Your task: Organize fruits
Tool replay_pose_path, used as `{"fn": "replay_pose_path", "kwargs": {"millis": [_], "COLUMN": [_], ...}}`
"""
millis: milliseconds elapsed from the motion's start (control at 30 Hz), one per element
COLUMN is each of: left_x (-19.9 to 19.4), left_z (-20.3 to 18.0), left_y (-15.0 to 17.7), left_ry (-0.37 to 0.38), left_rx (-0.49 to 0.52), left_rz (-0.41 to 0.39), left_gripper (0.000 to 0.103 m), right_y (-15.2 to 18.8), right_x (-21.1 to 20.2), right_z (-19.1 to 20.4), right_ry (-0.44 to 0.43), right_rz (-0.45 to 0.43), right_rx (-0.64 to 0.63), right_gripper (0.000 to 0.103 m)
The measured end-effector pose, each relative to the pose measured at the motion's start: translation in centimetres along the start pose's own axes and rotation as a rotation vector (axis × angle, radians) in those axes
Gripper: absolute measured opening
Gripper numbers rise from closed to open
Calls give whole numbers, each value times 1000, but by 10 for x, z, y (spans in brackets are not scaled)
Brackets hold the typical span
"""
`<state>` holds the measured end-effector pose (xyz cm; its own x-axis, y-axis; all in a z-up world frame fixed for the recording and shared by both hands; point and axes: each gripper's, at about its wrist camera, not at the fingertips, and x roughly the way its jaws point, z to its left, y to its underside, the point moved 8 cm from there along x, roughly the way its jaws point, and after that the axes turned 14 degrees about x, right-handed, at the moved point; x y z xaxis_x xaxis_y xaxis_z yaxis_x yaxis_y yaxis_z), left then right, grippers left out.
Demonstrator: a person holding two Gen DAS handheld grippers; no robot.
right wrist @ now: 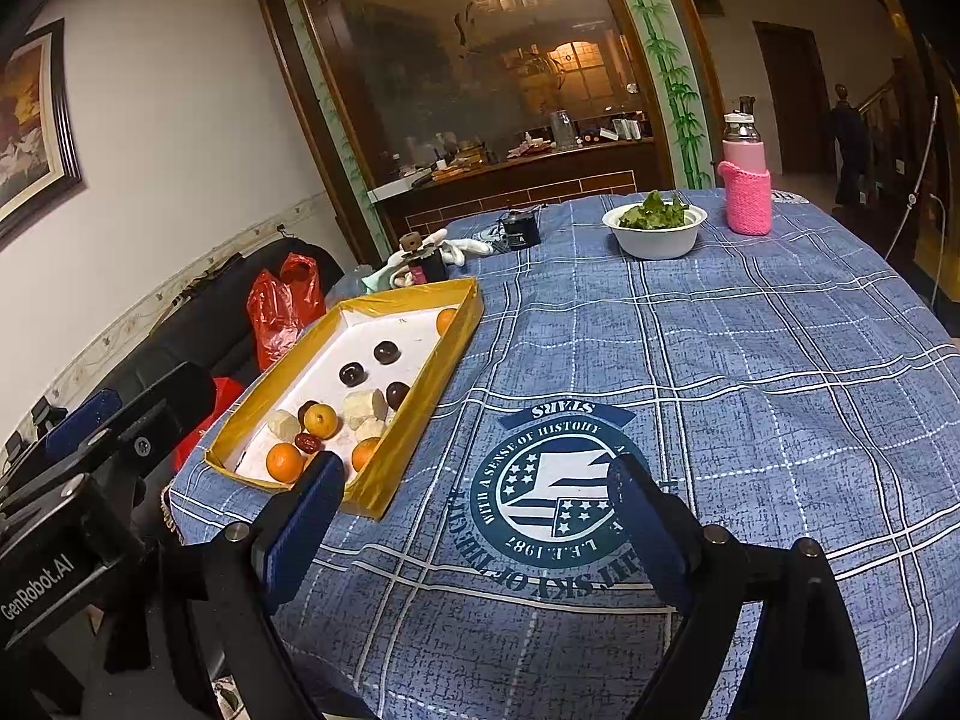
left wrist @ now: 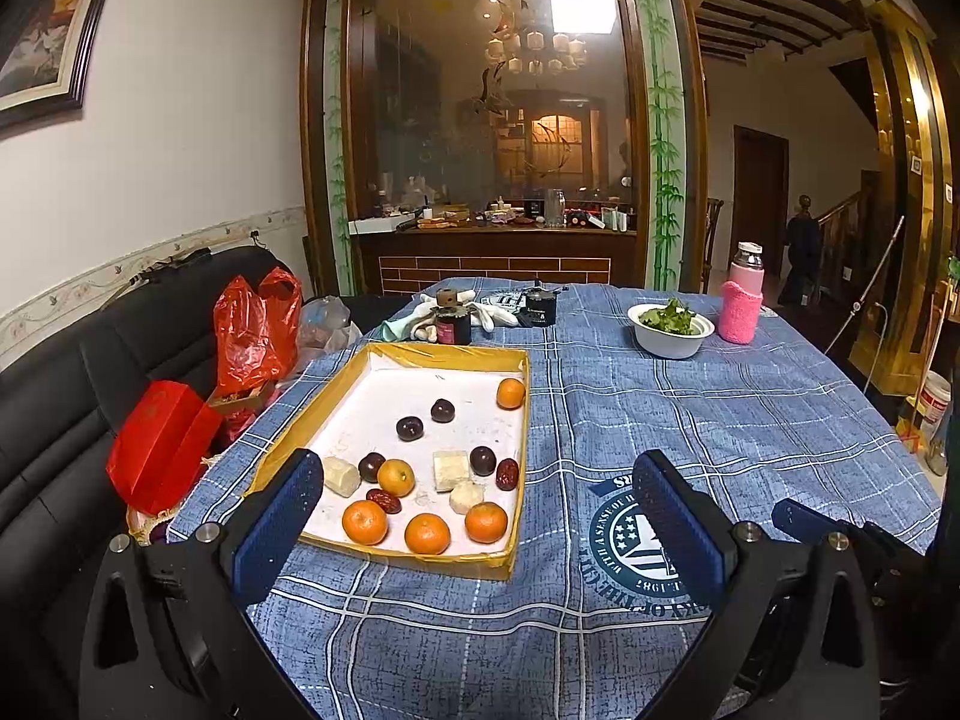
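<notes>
A shallow gold-rimmed box (left wrist: 507, 564) with a white floor sits on the blue plaid tablecloth; it also shows in the right wrist view (right wrist: 414, 420). It holds several oranges (left wrist: 426, 534), dark plums (left wrist: 410, 428), red dates (left wrist: 507, 474) and pale cut pieces (left wrist: 450, 469). My left gripper (left wrist: 480, 516) is open and empty, hovering over the box's near edge. My right gripper (right wrist: 474, 504) is open and empty, above the round printed emblem (right wrist: 555, 495) to the right of the box. The left gripper's body is visible at the left of the right wrist view.
A white bowl of greens (left wrist: 670, 329), a pink-sleeved bottle (left wrist: 743, 300), small dark jars (left wrist: 453, 324) and white gloves (left wrist: 492, 312) stand at the table's far side. A black sofa with red bags (left wrist: 255, 330) and a red box (left wrist: 159, 444) lies to the left.
</notes>
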<state>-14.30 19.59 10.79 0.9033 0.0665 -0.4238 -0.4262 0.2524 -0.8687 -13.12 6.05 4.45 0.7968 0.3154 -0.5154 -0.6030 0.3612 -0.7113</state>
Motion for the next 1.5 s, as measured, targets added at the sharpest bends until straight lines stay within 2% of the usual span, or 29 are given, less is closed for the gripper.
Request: {"fn": "replay_pose_path", "kwargs": {"millis": [333, 633, 733, 900, 933, 967, 1033, 1133, 1300, 1400, 1500], "left_x": [-2, -12, -24, -61, -64, -64, -57, -36, -12, -9, -9], "left_z": [2, 11, 21, 45, 48, 48, 47, 48, 49, 47, 46], "left_y": [-3, -10, -14, -18, -18, -19, -20, -13, -1, 6, 9], "left_ry": [-5, -43, -105, -335, -359, -357, -298, -208, -160, -138, -146], "left_rx": [-8, -35, -63, -102, -96, -86, -79, -111, -136, -150, -141], "left_rz": [-10, -63, -113, -270, -280, -279, -251, -167, -57, -38, -31], "left_gripper": [103, 103, 103, 103, 103, 103, 103, 103, 103, 103, 103], "right_y": [3, 3, 2, 0, -1, -1, 1, 5, 13, 15, 17], "right_x": [0, -2, -5, -14, -16, -18, -21, -25, -24, -21, -20], "right_z": [1, 6, 8, 15, 18, 20, 27, 35, 47, 49, 49], "right_ry": [-1, -1, -2, -14, -20, -24, -32, -35, -27, -30, -31], "right_rz": [-6, -18, -33, -78, -89, -97, -112, -126, -134, -125, -116], "right_rx": [-9, -28, -39, -66, -76, -86, -112, -158, -233, -244, -251], "right_gripper": [93, 93, 93, 93, 93, 93, 95, 96, 98, 99, 99]}}
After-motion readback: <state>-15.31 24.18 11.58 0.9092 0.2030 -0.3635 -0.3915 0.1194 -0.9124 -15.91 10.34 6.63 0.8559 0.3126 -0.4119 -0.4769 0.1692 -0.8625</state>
